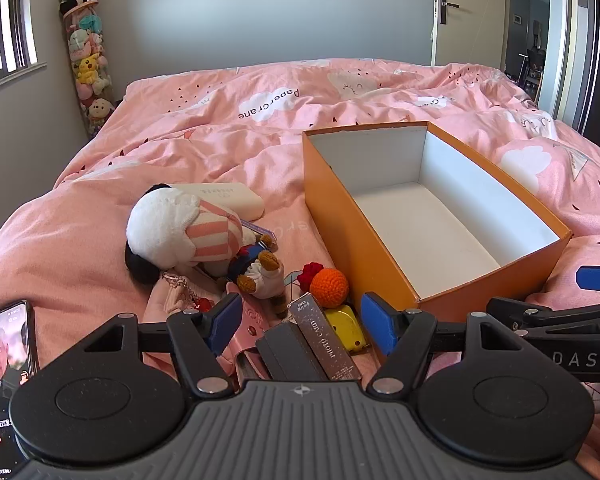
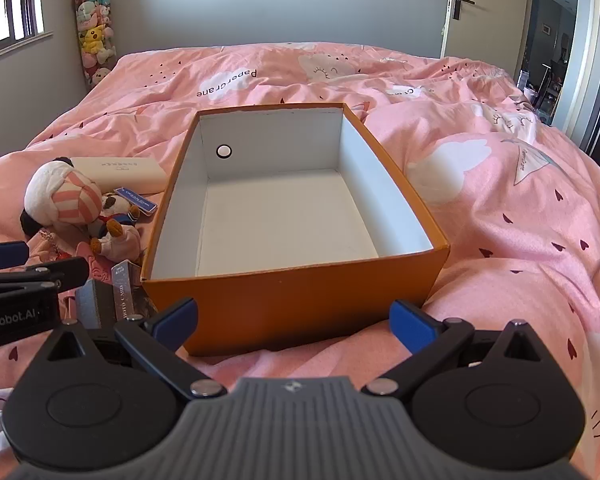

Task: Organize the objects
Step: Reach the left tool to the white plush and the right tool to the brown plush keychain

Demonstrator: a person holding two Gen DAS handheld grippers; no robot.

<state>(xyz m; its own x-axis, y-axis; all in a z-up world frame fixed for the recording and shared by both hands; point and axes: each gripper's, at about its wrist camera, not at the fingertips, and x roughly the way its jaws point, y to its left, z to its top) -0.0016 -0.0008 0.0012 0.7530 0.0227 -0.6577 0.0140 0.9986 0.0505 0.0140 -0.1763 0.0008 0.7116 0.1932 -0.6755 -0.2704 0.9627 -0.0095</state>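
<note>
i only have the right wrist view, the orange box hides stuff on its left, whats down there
Observer: An orange crocheted ball lies against the orange cardboard box, beside a small red crocheted flower.
Operator: anything else near it
Observer: A yellow tape measure lies just in front of the ball, next to the silver card box.
Operator: where is the left gripper
Observer: The left gripper is open, empty, above those boxes.
Operator: anything further left
Observer: A smartphone with its screen lit lies on the pink duvet.

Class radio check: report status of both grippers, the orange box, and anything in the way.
Left gripper open over the clutter pile, right gripper open. Orange box empty. Nothing blocking.
</note>
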